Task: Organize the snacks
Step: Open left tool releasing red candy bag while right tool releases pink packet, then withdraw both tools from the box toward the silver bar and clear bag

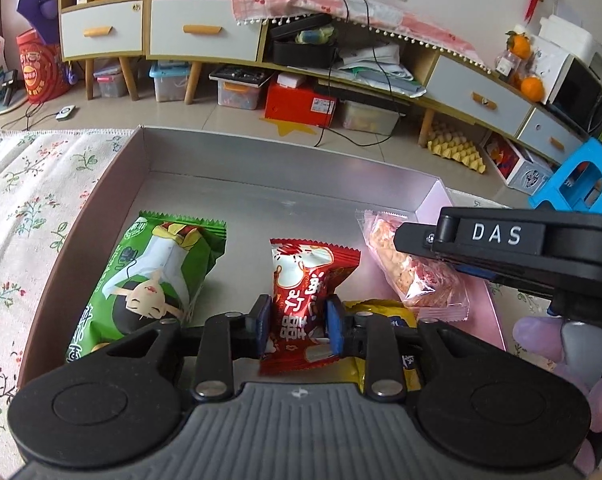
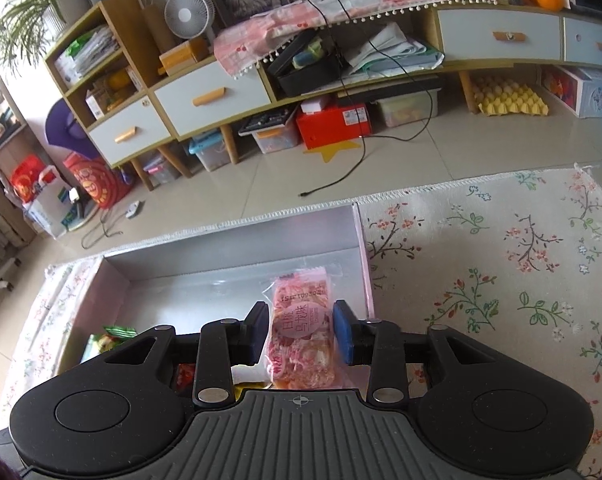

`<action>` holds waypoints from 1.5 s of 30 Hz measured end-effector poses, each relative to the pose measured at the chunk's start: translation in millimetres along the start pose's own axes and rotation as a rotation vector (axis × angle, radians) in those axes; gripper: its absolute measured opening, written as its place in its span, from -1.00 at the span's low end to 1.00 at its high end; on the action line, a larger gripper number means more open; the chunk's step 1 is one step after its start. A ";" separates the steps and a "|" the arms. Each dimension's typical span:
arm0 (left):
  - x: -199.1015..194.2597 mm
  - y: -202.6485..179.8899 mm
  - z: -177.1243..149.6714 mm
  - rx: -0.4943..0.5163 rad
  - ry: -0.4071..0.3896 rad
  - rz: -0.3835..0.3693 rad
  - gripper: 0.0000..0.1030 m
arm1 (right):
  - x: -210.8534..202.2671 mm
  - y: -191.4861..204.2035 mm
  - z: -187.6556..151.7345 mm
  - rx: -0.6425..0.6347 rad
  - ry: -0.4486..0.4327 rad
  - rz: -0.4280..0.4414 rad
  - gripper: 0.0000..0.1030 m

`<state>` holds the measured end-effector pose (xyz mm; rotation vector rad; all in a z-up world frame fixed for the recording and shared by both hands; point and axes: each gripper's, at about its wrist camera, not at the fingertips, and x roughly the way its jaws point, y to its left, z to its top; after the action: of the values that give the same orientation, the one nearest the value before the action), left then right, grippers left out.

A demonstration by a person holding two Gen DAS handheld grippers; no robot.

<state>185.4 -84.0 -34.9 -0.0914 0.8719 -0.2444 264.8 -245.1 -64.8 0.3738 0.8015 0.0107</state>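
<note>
Tray [image 1: 149, 152] with silver lining lies on a floral cloth [image 1: 29, 200]. Left tongs [image 1: 300, 326] straddle a red snack packet [image 1: 307, 296] resting in the tray beside a green packet [image 1: 153, 276]; whether the pads press it cannot be told. Right tongs [image 2: 301, 330] bracket a pink packet [image 2: 301, 332] by the tray's right wall, contact likewise unclear.

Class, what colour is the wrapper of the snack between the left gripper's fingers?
Red, with white panels: the red snack packet, clearest in the left wrist view.
</note>
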 end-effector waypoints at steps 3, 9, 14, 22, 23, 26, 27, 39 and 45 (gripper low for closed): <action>-0.4 -3.6 1.6 0.017 0.002 -0.003 -0.30 | -3.2 -2.5 1.5 0.019 -0.003 0.018 -0.03; -4.0 -6.4 3.7 0.025 -0.011 0.001 0.04 | -11.1 -5.1 2.5 0.043 -0.010 0.022 0.06; -13.9 -10.0 5.6 0.056 -0.025 -0.002 0.32 | -27.9 -2.5 6.0 0.033 -0.028 0.019 0.29; -40.3 -10.7 7.9 0.091 -0.037 -0.006 0.71 | -63.8 9.3 9.1 -0.009 -0.050 -0.023 0.45; -43.6 -10.5 7.8 0.094 -0.037 -0.007 0.74 | -68.9 10.9 8.1 -0.014 -0.053 -0.027 0.49; -53.5 -9.3 5.7 0.104 -0.039 0.002 0.82 | -84.1 12.9 4.6 -0.030 -0.059 -0.038 0.56; -56.4 -8.9 5.2 0.108 -0.038 0.008 0.89 | -88.9 13.2 3.8 -0.034 -0.060 -0.044 0.59; -89.0 7.9 -6.7 0.134 -0.008 0.051 0.99 | -132.7 20.0 -19.2 -0.054 -0.012 -0.085 0.67; -102.4 19.0 -18.6 0.142 0.013 0.063 0.99 | -144.0 23.5 -33.7 -0.053 0.029 -0.108 0.67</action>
<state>111.2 -39.7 26.2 0.0704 0.8665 -0.2471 143.5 -233.8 22.3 0.2805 0.8482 -0.0640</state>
